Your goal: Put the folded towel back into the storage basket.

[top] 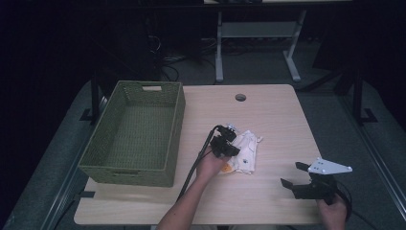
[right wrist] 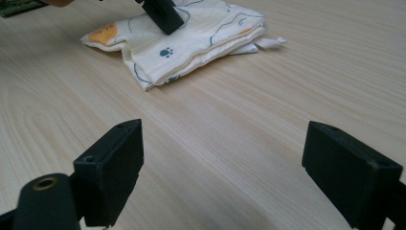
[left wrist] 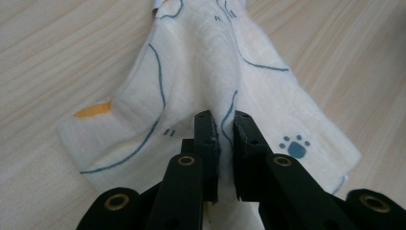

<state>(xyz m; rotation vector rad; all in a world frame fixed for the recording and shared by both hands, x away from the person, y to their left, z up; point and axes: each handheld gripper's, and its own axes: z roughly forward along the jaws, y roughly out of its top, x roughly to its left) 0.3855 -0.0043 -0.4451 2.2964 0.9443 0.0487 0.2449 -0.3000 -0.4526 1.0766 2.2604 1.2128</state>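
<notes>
- Wooden table [top: 277, 120]: pale top, round hole [top: 240, 97] near far edge.
- Green woven basket [top: 134, 132]: left of cloth, well apart from it, on table; handle slot in far wall.
- Folded white cloth [top: 245, 149]: flat on table near centre, right of basket; blue line print, blue paw mark [left wrist: 295, 145], orange patch [left wrist: 93, 110].
- Left gripper [left wrist: 222, 124]: over cloth's near-left part; jaws nearly closed, pinching a raised fold of cloth between them.
- Right gripper [right wrist: 222, 163]: right of cloth, well apart, near table's front edge; jaws spread wide, nothing between them, aimed toward cloth.
</notes>
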